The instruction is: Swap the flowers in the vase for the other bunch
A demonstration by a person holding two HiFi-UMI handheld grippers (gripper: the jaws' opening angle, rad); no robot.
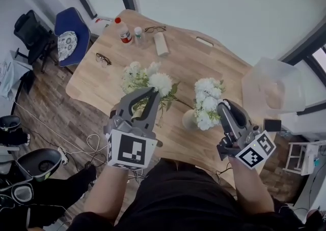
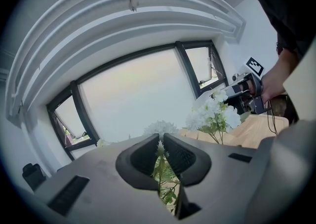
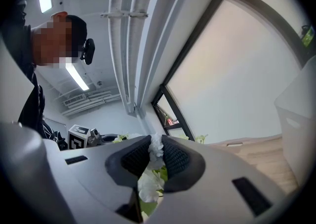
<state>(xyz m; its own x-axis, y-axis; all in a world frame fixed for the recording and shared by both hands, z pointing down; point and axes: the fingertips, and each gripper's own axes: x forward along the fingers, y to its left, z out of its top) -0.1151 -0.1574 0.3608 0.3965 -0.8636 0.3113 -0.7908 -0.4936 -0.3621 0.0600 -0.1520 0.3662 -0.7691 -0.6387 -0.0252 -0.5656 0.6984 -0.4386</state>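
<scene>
My left gripper (image 1: 148,94) is shut on the green stems (image 2: 159,161) of a leafy white bunch (image 1: 147,79) with one big round bloom, and holds it over the table's left half. My right gripper (image 1: 223,105) is shut on a second bunch of small white blossoms (image 1: 207,100); petals (image 3: 155,150) show squeezed between its pads. That bunch stands right above the small pale vase (image 1: 189,119); I cannot tell whether its stems are inside. In the left gripper view the second bunch (image 2: 215,113) and the right gripper (image 2: 245,89) appear to the right.
On the wooden table (image 1: 229,67), at the far end, are two bottles (image 1: 124,30), a pale roll (image 1: 161,43) and two pairs of glasses (image 1: 154,29) (image 1: 103,60). A translucent plastic box (image 1: 270,90) stands at the right edge. A blue chair (image 1: 71,34) is at the left.
</scene>
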